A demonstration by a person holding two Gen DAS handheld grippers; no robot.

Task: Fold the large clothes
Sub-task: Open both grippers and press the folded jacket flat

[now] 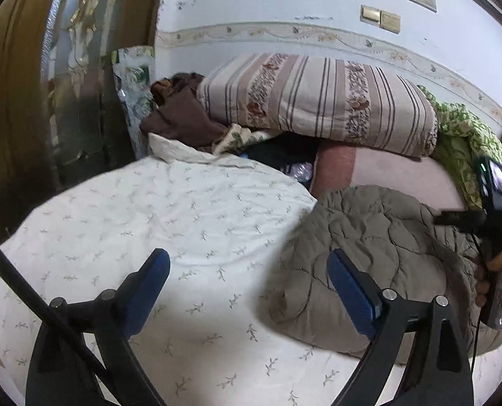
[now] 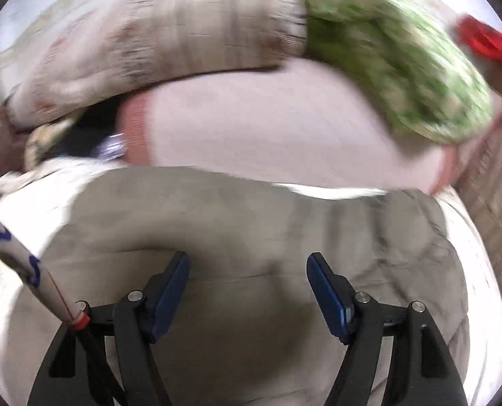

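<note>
The right hand-held gripper (image 2: pixel 247 284) hangs over the grey-green quilted coat (image 2: pixel 244 223), blue pads apart, gripping nothing; beyond lie a pink blanket (image 2: pixel 267 128), a striped quilt (image 2: pixel 169 30) and, far right, green floral bedding (image 2: pixel 396 57); the view is blurred.

The whole right wrist view is smeared: the striped quilt (image 2: pixel 169 30) at upper left and the green cloth (image 2: pixel 396 57) at upper right are streaks, and the red thing (image 2: pixel 484 42) beside it cannot be made out. In the left wrist view the right gripper (image 1: pixel 496 223) is cut off at the right edge, fingers hidden. The jacket (image 1: pixel 369 257) runs behind it.
</note>
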